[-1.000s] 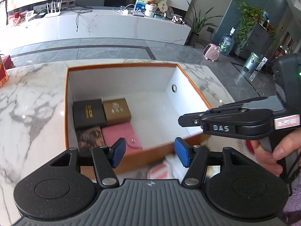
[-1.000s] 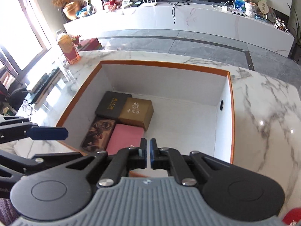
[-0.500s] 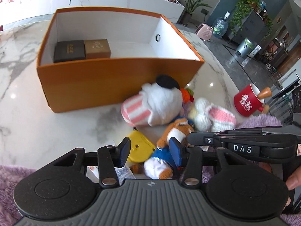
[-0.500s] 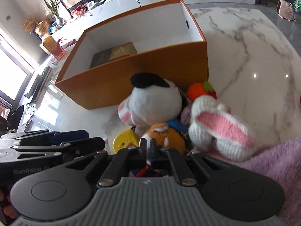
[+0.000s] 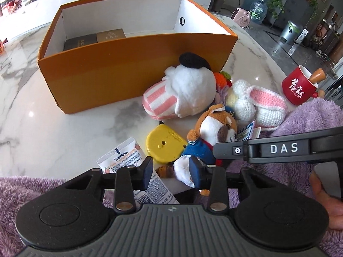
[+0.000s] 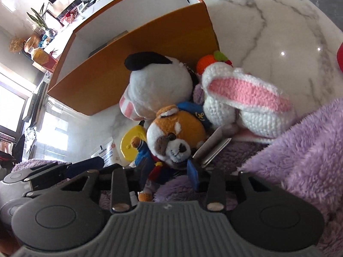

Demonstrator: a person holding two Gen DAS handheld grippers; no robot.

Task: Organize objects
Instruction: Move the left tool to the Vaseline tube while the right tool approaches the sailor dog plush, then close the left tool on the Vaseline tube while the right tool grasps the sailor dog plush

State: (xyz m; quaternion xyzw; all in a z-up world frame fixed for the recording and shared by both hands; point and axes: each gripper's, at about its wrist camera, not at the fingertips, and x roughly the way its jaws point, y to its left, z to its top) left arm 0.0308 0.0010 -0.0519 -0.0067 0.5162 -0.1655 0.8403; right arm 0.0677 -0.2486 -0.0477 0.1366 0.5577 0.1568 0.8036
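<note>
An orange box [image 5: 120, 72] with white inside stands on the marble table and holds small boxes [image 5: 94, 38]. In front of it lie a white plush dog [image 5: 188, 90], a crocheted bunny [image 5: 255, 102], an orange fox doll in blue [image 5: 214, 132], a yellow disc [image 5: 165, 147] and a Vaseline packet [image 5: 122, 158]. My left gripper [image 5: 171, 173] is open just in front of the fox's feet. My right gripper [image 6: 171, 173] is open with the fox doll's [image 6: 171, 137] body between its fingers; it also shows in the left wrist view [image 5: 218, 150].
A red mug [image 5: 300, 87] with a wooden handle stands at the right. Purple fleece fabric [image 6: 300, 150] lies along the near table edge. A small orange crochet fruit [image 6: 205, 62] sits behind the toys against the box [image 6: 150, 64].
Both grippers drew back from over the box and came down low to the toys. The right gripper went from shut to open around the fox doll. The left one narrowed a little.
</note>
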